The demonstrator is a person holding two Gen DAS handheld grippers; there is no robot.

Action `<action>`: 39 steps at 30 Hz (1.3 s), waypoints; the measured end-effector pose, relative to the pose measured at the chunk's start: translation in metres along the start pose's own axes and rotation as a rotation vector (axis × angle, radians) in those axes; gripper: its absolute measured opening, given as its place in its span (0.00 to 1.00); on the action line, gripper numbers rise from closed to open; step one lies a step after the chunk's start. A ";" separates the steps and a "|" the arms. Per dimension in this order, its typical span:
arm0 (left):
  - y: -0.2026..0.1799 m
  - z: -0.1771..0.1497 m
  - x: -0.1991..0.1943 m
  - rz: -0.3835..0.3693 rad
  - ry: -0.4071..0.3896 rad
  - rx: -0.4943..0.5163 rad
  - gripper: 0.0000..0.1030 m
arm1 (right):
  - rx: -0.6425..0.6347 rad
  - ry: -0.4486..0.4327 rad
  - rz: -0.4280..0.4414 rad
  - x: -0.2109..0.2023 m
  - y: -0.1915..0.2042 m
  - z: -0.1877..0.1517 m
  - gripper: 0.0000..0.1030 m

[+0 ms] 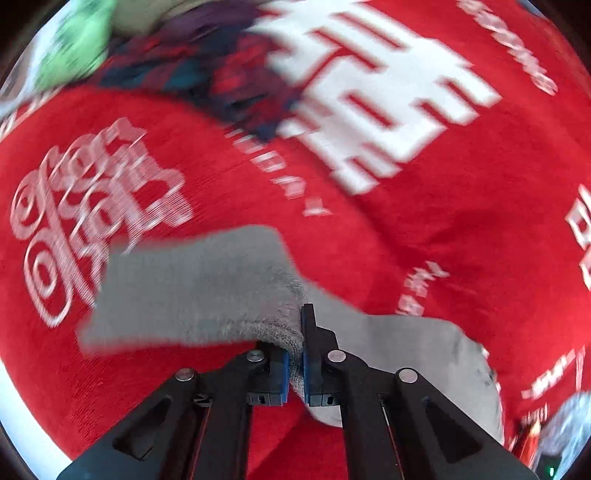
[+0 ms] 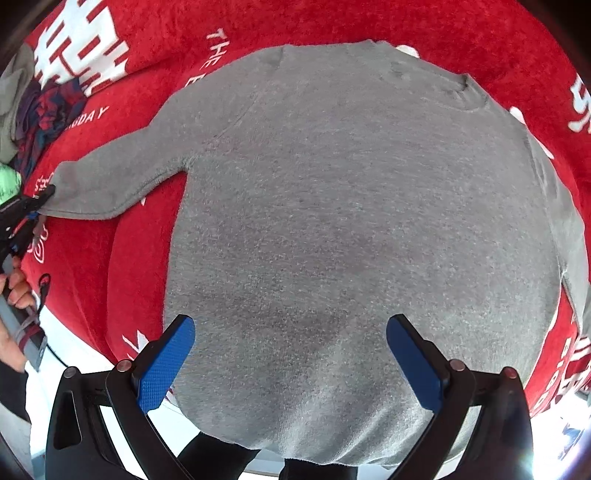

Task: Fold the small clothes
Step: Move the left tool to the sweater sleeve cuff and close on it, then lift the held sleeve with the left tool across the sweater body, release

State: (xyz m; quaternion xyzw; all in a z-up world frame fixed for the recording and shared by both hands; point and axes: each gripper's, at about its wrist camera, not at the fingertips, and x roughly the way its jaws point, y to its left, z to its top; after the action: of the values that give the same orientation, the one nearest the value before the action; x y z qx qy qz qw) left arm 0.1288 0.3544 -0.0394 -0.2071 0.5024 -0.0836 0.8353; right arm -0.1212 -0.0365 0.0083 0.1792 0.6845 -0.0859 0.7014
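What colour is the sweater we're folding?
Plain heather grey sweater, no print; clearest in the right wrist view, spread on the red blanket.

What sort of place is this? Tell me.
Probably a home laundry-folding spot: a gray sweater spread flat on a red printed blanket, with a heap of other clothes waiting nearby.

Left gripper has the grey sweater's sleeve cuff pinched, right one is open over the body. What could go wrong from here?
1. The left gripper pinches only the cuff edge of the grey sweater; the knit could slip out mid-fold.
2. The right gripper is open, pinning nothing, so pulling the sleeve may drag the body across the red cloth.
3. The hem overhangs the near edge and may slide off.
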 end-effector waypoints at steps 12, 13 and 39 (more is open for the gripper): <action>-0.258 -0.044 -0.006 -0.386 0.047 0.438 0.06 | 0.180 -0.104 0.047 -0.037 -0.094 -0.014 1.00; -0.281 -0.058 0.000 -0.408 0.069 0.464 0.06 | 0.202 -0.107 0.045 -0.039 -0.107 -0.014 1.00; -0.300 -0.124 0.041 0.054 0.147 0.714 0.77 | 0.148 -0.230 0.039 -0.045 -0.202 0.015 1.00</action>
State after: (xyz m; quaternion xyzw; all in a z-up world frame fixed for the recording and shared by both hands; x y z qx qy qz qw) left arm 0.0605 0.0378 0.0060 0.1175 0.5053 -0.2464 0.8186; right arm -0.1833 -0.2334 0.0262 0.2327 0.5876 -0.1423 0.7618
